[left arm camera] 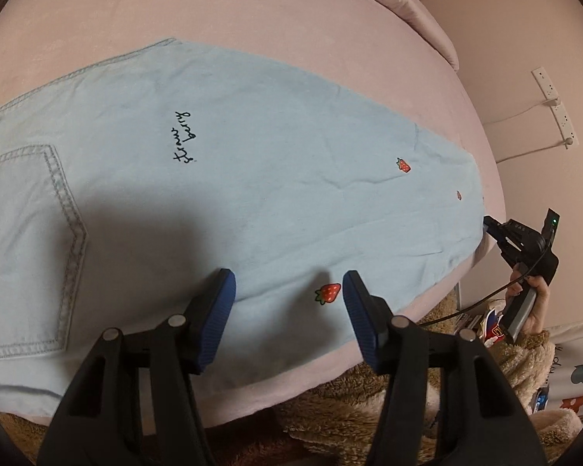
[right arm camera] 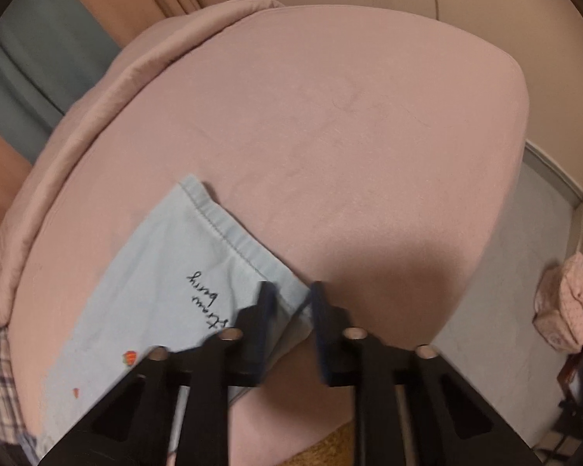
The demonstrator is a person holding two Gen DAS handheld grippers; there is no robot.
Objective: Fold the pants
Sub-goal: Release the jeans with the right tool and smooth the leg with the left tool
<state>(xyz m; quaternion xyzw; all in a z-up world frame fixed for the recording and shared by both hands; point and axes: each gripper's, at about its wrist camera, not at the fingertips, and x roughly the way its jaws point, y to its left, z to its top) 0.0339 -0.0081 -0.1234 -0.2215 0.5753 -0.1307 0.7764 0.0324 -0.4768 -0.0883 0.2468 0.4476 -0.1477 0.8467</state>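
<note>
Left wrist view shows light blue pants (left arm camera: 221, 178) flat along the pink bed's (left arm camera: 252, 11) near edge, "straw berry" stitched in black, back pocket (left arm camera: 27, 256) visible; left gripper (left arm camera: 287, 295) gapes, touching nothing. Right wrist view alone shows the right gripper (right arm camera: 291, 303) pinching the hem corner.

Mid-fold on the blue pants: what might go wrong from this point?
The right tool pinches only the hem corner of the pants, so the fabric may slip out when lifted. The left tool is open above the near edge, holding nothing; pulling with one side could skew the fold. The hem lies near the bed edge and might slide off.
</note>
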